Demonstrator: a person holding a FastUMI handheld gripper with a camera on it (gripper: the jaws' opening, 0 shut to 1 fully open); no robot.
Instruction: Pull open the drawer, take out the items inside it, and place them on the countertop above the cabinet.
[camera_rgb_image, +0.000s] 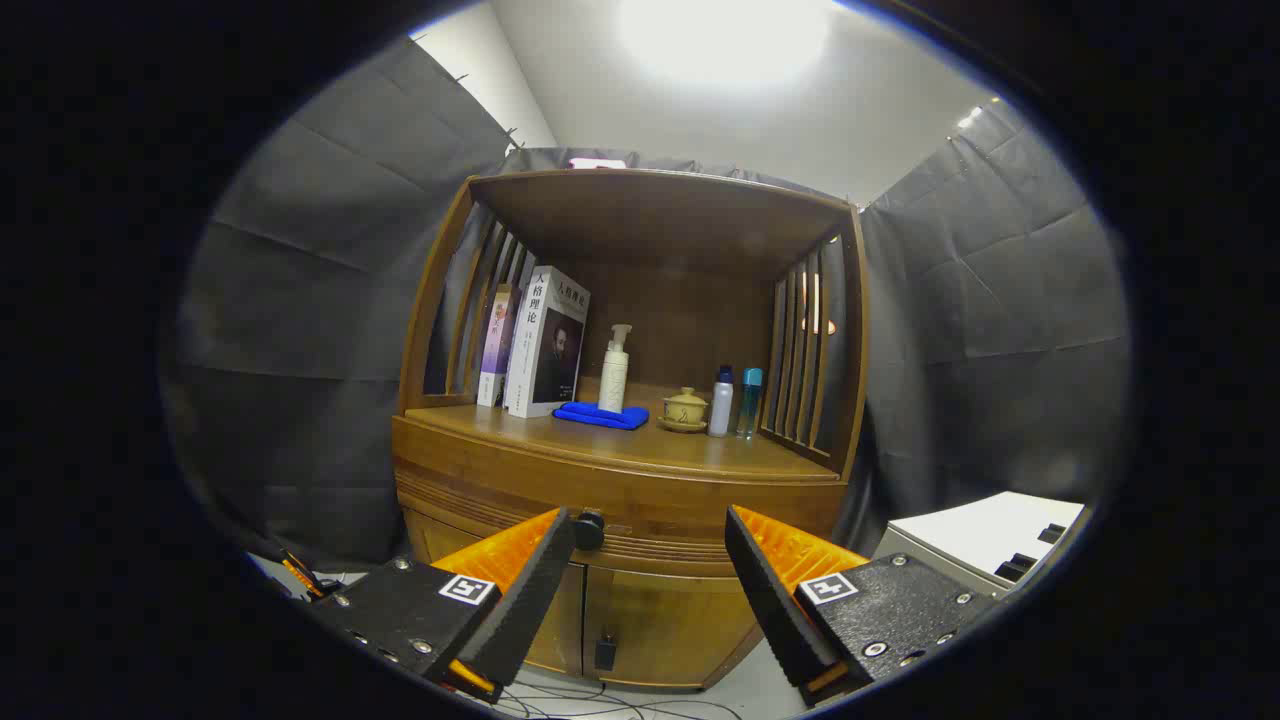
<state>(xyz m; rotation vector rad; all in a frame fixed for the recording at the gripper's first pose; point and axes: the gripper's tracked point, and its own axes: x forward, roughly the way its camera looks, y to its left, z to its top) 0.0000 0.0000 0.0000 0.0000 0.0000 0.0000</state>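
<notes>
Item: my gripper (650, 545), fingers spread wide, holding nothing; drawer (620, 495) shut beneath the countertop (600, 440), its long axis crosswise; black knob (588, 530) at eleven o'clock, just beside my left fingertip (556, 530), so I judge a slight leftward shift first.

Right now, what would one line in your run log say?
phase: approach | gripper: open, empty | drawer knob: by left fingertip, ungrasped | drawer: closed | countertop: books, pump bottle, blue cloth, lidded cup, two bottles
</notes>
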